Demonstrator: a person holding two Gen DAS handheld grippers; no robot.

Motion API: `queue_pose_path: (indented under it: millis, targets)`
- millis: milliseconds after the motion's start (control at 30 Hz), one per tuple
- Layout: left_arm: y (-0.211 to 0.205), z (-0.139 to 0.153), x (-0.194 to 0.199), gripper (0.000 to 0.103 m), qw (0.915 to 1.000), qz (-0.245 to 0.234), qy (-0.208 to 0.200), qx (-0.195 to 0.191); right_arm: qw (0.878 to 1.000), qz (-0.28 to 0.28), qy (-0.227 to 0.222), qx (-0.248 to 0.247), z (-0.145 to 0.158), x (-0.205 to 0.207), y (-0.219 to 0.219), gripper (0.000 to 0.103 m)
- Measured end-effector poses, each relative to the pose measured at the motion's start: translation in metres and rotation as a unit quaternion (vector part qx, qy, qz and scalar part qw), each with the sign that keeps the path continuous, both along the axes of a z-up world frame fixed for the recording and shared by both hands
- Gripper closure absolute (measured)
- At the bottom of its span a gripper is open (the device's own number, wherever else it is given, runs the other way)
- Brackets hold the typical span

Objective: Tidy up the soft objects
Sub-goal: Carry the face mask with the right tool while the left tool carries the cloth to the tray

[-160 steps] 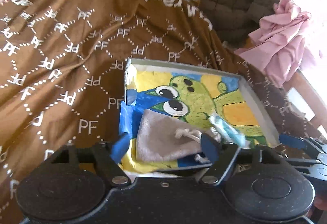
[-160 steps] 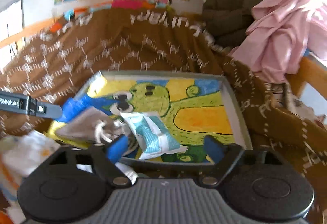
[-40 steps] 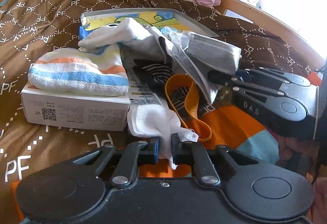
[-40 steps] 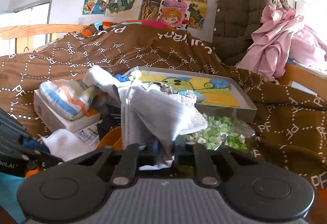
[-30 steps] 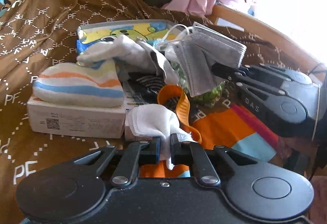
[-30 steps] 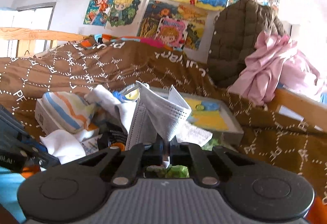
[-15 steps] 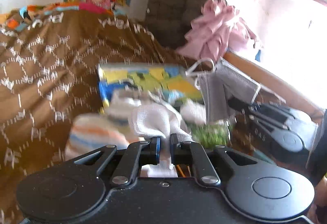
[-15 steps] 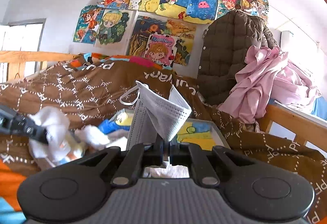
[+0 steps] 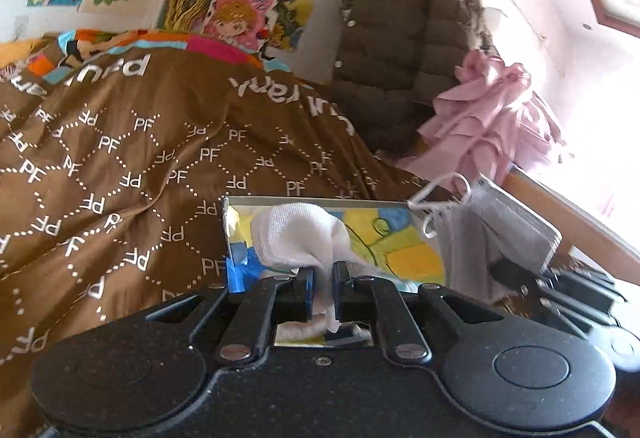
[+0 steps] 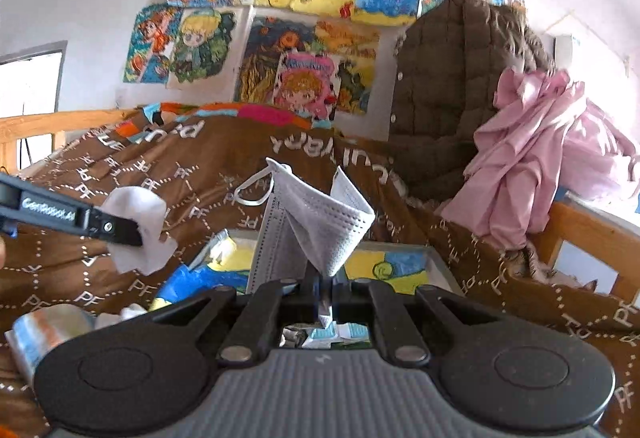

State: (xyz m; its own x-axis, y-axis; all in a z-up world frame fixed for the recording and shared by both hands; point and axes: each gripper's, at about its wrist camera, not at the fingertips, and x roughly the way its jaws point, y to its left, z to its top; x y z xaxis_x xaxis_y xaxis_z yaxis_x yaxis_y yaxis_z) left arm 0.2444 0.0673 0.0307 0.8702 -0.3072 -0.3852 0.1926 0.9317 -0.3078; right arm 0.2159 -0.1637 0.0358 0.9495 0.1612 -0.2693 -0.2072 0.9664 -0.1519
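My left gripper [image 9: 322, 274] is shut on a white gauze cloth [image 9: 298, 238], which bulges up in front of a shallow grey tray [image 9: 320, 203] with a cartoon picture on its floor. My right gripper [image 10: 321, 284] is shut on a grey face mask [image 10: 316, 230] that stands up above its fingers, ear loop to the left. In the left wrist view the face mask [image 9: 492, 234] and the right gripper's dark body sit at the right. The right wrist view has the gauze cloth [image 10: 140, 230] at the left, above the tray [image 10: 438, 258].
A brown patterned blanket [image 9: 120, 158] covers the bed. A dark quilted jacket [image 10: 452, 86] and pink clothes [image 10: 536, 150] hang at the back right by a wooden bed rail [image 10: 592, 234]. A striped towel [image 10: 44, 330] lies at the lower left.
Both grippers have risen from the pile and moved toward the tray, each carrying its item. The pile of soft things has dropped out of the left wrist view.
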Motion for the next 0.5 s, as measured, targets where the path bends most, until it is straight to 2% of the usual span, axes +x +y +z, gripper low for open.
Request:
queue_pose_path:
  millis: [200,333,500]
  targets:
    - [-0.004,-0.018,0.051,0.094,0.9988,-0.020,0.042,-0.018,0.999,-0.018,0.038,0.018,-0.007,0.037,-0.001,0.097]
    - [-0.010,-0.031,0.062,0.094,0.9985,-0.026,0.048,-0.006,0.998,-0.023,0.055,0.023,-0.013,0.054,0.004,0.097]
    - [-0.012,-0.044,0.081,0.094,0.9960,-0.033,0.083,-0.001,0.994,-0.022,0.095,0.045,-0.020,0.078,0.009,0.097]
